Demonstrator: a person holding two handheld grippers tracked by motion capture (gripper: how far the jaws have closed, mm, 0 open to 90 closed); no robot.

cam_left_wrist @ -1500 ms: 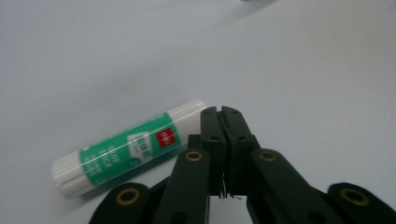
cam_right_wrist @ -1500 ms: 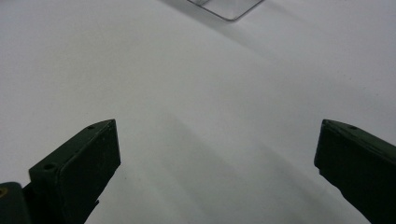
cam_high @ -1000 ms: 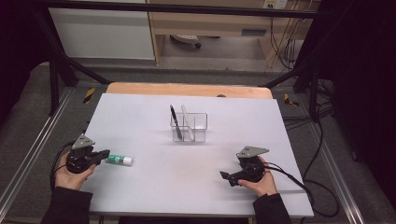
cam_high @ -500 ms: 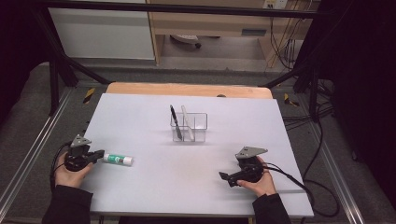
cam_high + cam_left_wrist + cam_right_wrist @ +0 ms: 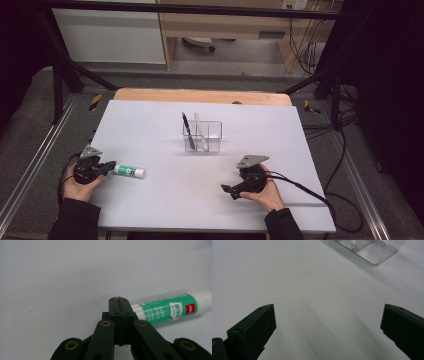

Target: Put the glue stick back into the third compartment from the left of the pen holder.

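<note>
Glue stick (image 5: 129, 171) lies flat on the white table (image 5: 165, 210) at the near left, in the same spot as a second ago, its near end just beside the left gripper (image 5: 102, 167). That gripper's jaws are clenched together on nothing; in the left gripper view the closed tips (image 5: 118, 301) sit just in front of the green-labelled tube (image 5: 172, 310). Compared with the earlier frames, the left gripper has drawn slightly back towards the left edge. Right gripper (image 5: 231, 190), at the near right, has slid a little leftward across the table; its jaws stand released and wide over bare tabletop. Clear divided holder (image 5: 202, 136) with a black pen (image 5: 187, 130) stays unchanged at the centre.
</note>
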